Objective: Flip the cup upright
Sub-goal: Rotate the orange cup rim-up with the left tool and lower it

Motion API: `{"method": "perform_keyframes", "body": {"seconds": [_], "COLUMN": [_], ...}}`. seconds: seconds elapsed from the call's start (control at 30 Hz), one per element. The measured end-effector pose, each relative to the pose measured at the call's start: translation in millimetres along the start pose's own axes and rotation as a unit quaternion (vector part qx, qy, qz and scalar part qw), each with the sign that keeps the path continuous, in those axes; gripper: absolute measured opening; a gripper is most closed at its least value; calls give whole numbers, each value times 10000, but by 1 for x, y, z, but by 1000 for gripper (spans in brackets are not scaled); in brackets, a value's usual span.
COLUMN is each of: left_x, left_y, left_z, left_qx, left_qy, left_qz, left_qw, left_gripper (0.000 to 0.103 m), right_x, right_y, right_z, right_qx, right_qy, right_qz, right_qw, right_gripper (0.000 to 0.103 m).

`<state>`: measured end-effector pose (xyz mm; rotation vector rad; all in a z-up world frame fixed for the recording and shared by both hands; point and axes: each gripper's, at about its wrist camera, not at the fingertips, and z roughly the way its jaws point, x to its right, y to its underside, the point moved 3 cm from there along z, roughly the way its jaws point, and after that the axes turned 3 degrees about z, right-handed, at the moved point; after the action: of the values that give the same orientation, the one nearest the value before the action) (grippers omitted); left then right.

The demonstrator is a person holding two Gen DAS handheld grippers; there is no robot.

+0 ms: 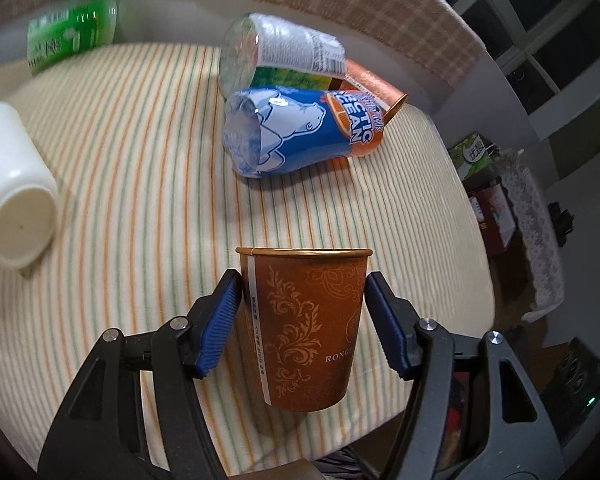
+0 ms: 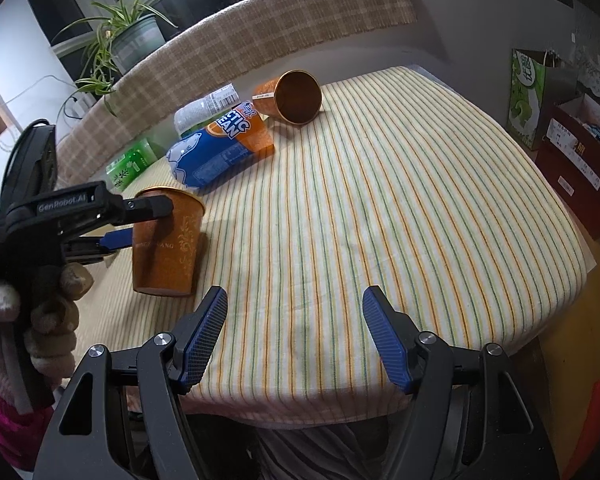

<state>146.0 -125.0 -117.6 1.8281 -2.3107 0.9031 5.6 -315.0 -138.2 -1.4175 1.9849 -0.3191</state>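
Observation:
A brown paper cup with gold scrollwork stands upright, rim up, on the striped cloth. It also shows in the right wrist view. My left gripper has its blue pads against both sides of the cup. A second brown cup lies on its side at the far edge, mouth toward my right gripper; in the left wrist view it is mostly hidden behind bottles. My right gripper is open and empty over the near part of the table.
A blue and orange bottle, a clear bottle, a green bottle and a white bottle lie on the striped tablecloth. Boxes stand beyond the right edge. A potted plant sits behind the bench.

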Motion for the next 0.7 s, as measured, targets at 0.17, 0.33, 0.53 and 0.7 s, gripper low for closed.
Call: {"method": "perform_keyframes", "body": {"seconds": [0.17,0.33,0.53,0.7], "left_x": [2,1,-1,0], "left_y": [6,6,2,1], "left_z": [-13,-21,-26,-21], "left_qx": [389,749,1431,1925], "left_qy": [-231,-239,-206,-444], "left_qz": [269,390,636,986], "left_qw": [9986,9961,9875,9753], "left_gripper": [65,65,65,65], "right_x": [-3,-8,-11,-11], "right_y": [0,3,5,6], "right_z": [1,4,8,9], "right_qx": [15,-3,-39,-26], "right_qy": [33,43,59,79], "right_qz": [-43,-101,-91,-68], "right_qw": [10000,9999,9999,9999], "right_gripper": [70,70,70,70]}}
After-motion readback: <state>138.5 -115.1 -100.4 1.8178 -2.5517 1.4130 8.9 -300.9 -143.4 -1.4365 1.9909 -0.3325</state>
